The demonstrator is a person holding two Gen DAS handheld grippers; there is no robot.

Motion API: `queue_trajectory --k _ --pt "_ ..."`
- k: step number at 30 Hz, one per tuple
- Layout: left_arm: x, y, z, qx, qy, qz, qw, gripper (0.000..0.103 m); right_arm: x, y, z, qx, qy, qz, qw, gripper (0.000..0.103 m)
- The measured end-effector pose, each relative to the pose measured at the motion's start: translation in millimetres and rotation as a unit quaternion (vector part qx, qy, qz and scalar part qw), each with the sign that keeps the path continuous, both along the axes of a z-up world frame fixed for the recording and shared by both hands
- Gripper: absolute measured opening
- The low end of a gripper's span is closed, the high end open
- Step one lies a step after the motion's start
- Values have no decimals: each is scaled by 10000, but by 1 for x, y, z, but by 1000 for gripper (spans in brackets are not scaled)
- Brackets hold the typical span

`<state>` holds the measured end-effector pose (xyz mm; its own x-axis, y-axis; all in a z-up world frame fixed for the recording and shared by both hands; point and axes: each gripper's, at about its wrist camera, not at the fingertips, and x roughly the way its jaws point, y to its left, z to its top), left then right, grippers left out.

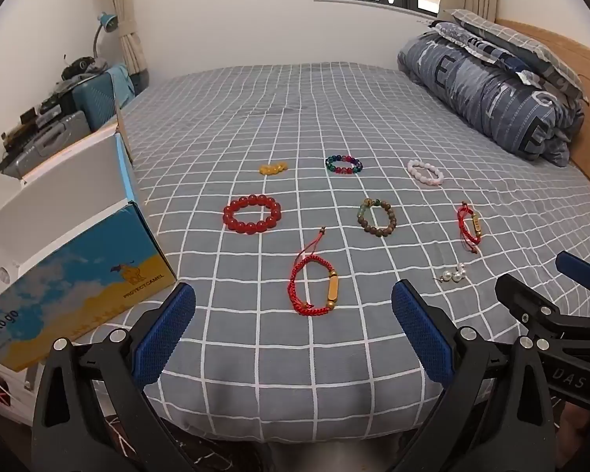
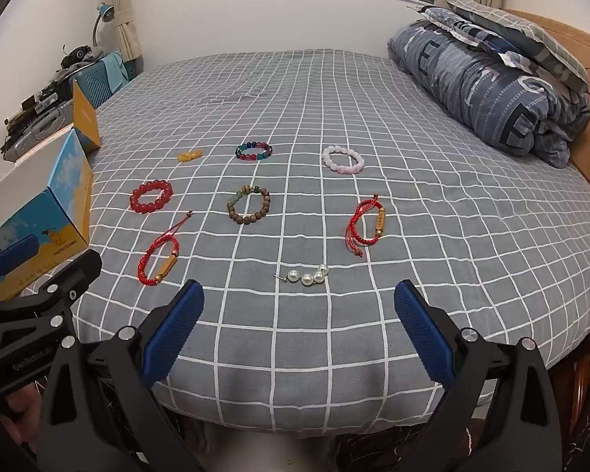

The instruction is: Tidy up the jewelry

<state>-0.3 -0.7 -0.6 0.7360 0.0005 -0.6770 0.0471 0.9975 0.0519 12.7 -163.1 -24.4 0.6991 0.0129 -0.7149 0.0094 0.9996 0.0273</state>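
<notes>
A bed (image 1: pixel 373 354) covered in soft grey cloth with a white grid carries eight pieces of jewelry, all lying apart. Round glossy beads form a red bracelet (image 1: pixel 252 214), a multicoloured bracelet (image 1: pixel 343 164) and a pale pink bracelet (image 1: pixel 425 172). A bracelet of dull brown beads (image 1: pixel 377 217) lies in the middle. Two braided red cord bracelets (image 1: pixel 313 290) (image 1: pixel 469 226) each hold a long gold bar. A small yellow piece (image 1: pixel 273 168) is hard to make out. A short pearl strand (image 2: pixel 308 275) lies nearest. The left tool (image 1: pixel 294 332) and right tool (image 2: pixel 299 328), with ridged blue pads, hover spread wide and empty. A cardboard box (image 1: pixel 78 275) is cut off at left.
</notes>
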Motion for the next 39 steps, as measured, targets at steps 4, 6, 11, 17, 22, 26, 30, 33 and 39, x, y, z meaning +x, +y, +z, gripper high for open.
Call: queue_trajectory --k 4,6,11,17,22,26,30,33,39 --pt "-3 -1 1 -15 -9 -21 10000 97 -1 1 0 -13 -4 -11 10000 93" --pt "2 3 -2 -125 83 -7 9999 97 -2 1 0 -4 -7 -9 10000 93" --pt "0 1 -1 -169 63 -34 9998 97 4 1 -6 10 30 -32 10000 93" --pt "1 2 -2 -216 66 24 9997 97 5 1 -6 28 40 -28 10000 93" --pt "2 3 -1 -234 81 12 9997 97 2 1 -3 28 17 -31 10000 93" --pt "2 2 -2 -231 81 -4 9997 97 1 0 -2 34 14 -31 10000 93" --pt "2 3 -1 -242 80 -4 9997 97 1 0 -1 35 7 -25 10000 93" --pt "2 2 0 -249 83 3 9997 97 1 0 -1 20 10 -27 10000 94" --pt "1 1 1 -236 53 -21 9997 97 2 0 0 12 4 -24 10000 94"
